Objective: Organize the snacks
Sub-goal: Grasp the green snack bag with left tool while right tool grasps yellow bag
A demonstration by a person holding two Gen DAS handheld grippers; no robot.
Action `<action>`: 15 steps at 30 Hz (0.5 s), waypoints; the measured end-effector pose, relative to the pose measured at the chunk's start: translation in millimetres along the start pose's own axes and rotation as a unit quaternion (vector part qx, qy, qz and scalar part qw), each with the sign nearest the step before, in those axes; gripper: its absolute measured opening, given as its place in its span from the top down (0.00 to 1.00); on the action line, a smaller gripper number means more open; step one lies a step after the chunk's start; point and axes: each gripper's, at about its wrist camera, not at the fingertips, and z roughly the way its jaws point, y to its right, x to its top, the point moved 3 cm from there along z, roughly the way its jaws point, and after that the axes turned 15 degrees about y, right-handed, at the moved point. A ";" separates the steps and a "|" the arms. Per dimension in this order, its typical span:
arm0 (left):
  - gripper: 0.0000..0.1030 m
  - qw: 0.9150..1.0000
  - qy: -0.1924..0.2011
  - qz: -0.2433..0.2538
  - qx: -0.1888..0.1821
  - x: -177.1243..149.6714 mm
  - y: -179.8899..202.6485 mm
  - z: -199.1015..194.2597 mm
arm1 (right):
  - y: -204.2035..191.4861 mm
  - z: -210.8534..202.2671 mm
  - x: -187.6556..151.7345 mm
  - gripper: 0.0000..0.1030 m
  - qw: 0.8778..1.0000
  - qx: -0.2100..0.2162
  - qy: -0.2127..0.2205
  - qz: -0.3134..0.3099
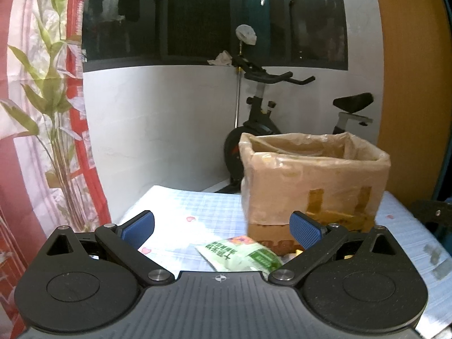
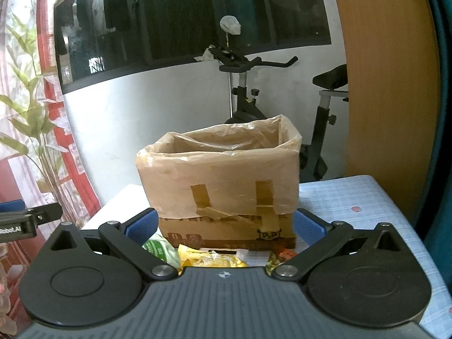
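Cardboard box (image 2: pixel 220 186), plastic-lined, printed "P.P", stands far on the surface (image 2: pixel 353 197). Green snack packet (image 1: pixel 243 254) with unreadable script lies near, between released left tool (image 1: pixel 221 227) fingers. Right tool (image 2: pixel 224 224) released; "RobotAI" marking at left.

"RobotAI" on left gripper (image 2: pixel 17 220); "0", "5" on cardboard box (image 2: pixel 220 186).

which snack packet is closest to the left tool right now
The pale green packet, lying just ahead between the open left tool's fingers; the yellow one sits farther right.
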 end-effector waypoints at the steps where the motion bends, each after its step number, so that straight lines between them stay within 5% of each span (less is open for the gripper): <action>1: 0.00 1.000 0.001 -0.003 -0.002 -2.2 -0.7 1.2 | 0.4 1.4 -3.1 0.00 1.000 0.002 0.002 0.000; 15: 0.00 0.999 0.023 -0.033 -0.015 -24.6 -7.9 11.9 | -12.3 26.4 -46.5 0.00 0.999 0.043 -0.006 -0.032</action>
